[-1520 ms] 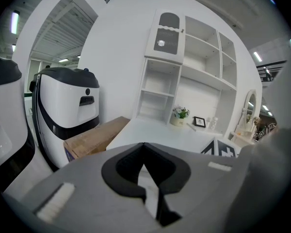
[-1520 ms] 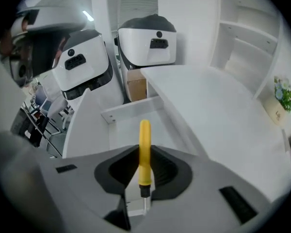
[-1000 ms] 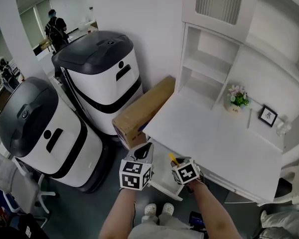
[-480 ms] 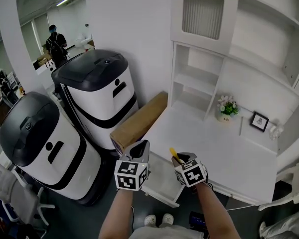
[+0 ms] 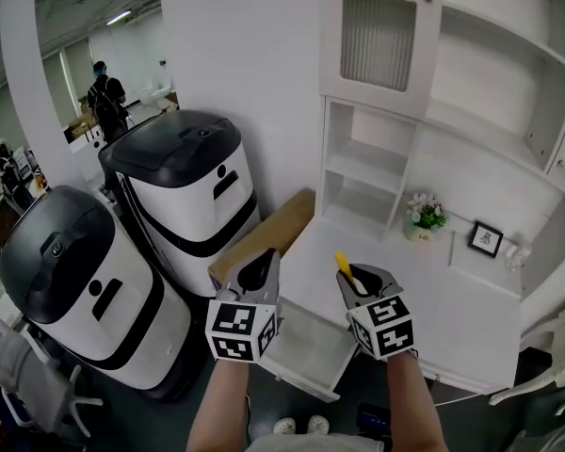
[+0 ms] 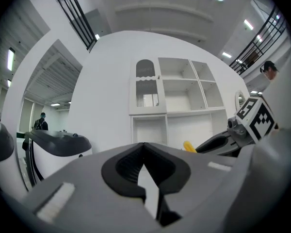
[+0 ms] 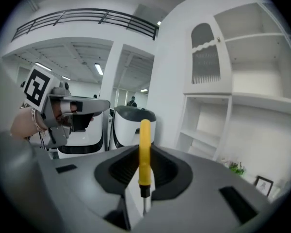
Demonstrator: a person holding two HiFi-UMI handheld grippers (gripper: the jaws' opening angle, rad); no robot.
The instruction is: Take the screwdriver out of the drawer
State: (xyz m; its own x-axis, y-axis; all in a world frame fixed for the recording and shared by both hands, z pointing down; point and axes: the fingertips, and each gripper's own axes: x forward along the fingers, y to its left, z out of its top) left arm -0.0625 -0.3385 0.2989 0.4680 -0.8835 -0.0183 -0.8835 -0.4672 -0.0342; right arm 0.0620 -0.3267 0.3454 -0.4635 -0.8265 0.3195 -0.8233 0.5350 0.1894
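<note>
Two grippers hang side by side over the open drawer (image 5: 303,351) at the near left of the white desk (image 5: 443,295). The right gripper (image 5: 360,281) clamps the yellow-handled screwdriver (image 7: 144,149), handle upward. The left gripper (image 5: 257,273) has its jaws pressed together, empty.

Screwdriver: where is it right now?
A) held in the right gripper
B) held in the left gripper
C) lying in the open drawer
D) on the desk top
A: the right gripper view shows the right gripper closed on the screwdriver, its yellow handle between the jaws.
</note>
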